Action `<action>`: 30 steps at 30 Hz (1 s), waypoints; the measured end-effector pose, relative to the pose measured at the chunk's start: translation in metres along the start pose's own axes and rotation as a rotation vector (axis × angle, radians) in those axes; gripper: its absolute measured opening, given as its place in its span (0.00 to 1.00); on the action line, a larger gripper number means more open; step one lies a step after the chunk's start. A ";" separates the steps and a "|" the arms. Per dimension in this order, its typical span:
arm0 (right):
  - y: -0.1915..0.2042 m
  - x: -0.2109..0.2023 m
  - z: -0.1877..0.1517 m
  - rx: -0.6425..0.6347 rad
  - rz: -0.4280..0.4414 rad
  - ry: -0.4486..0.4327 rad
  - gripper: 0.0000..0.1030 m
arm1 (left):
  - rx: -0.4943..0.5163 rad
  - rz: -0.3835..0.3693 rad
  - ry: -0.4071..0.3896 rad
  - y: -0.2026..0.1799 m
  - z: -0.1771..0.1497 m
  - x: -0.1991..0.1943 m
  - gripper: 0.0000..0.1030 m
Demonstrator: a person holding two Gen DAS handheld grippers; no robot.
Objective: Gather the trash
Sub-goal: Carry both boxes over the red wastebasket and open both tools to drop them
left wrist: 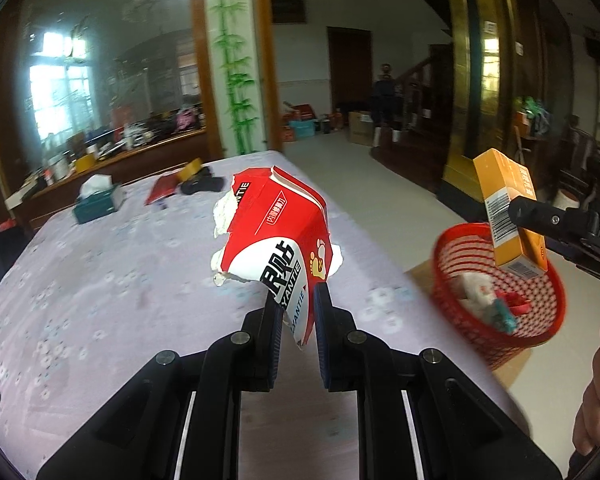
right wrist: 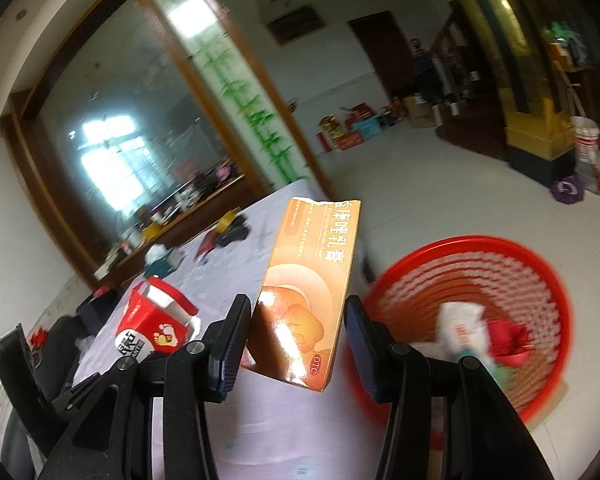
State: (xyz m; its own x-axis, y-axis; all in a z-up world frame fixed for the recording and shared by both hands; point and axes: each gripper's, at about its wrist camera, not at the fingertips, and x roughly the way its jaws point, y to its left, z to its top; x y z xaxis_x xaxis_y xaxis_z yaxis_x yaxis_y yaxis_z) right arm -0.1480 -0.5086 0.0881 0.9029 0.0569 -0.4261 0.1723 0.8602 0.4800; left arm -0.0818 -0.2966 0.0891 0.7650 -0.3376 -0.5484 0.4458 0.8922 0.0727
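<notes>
Two claws, each with a box, by the red basket.

Left wrist view: the left claw (left wrist: 296, 312) pinches a torn red box (left wrist: 276, 236) above the table (left wrist: 112, 288). Right wrist view: the right claw (right wrist: 296, 340) is open wide around the orange box (right wrist: 312, 288), which tilts loose between the fingers, just beside the red basket (right wrist: 492, 280) of trash.

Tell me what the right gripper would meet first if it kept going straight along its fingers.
Probably nothing soon. The right gripper carries the orange box, pointing past the table edge, left of the red basket. Beyond looks like open floor, though depth is unclear.
</notes>
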 end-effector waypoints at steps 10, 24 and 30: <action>-0.062 -0.045 0.020 0.075 -0.122 -0.082 0.51 | 0.044 -0.270 0.067 -0.071 0.024 0.005 0.14; -0.104 -0.057 0.024 0.133 -0.159 -0.078 0.51 | 0.091 -0.380 0.168 -0.136 0.023 0.045 0.14; -0.111 -0.046 0.021 0.145 -0.160 -0.047 0.51 | 0.090 -0.379 0.196 -0.141 0.019 0.060 0.14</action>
State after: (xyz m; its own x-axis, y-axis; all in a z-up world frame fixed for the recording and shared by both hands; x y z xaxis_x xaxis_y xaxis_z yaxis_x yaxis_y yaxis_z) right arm -0.2002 -0.6171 0.0703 0.8763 -0.1015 -0.4710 0.3667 0.7745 0.5154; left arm -0.0905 -0.4483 0.0615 0.4409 -0.5652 -0.6973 0.7233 0.6837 -0.0969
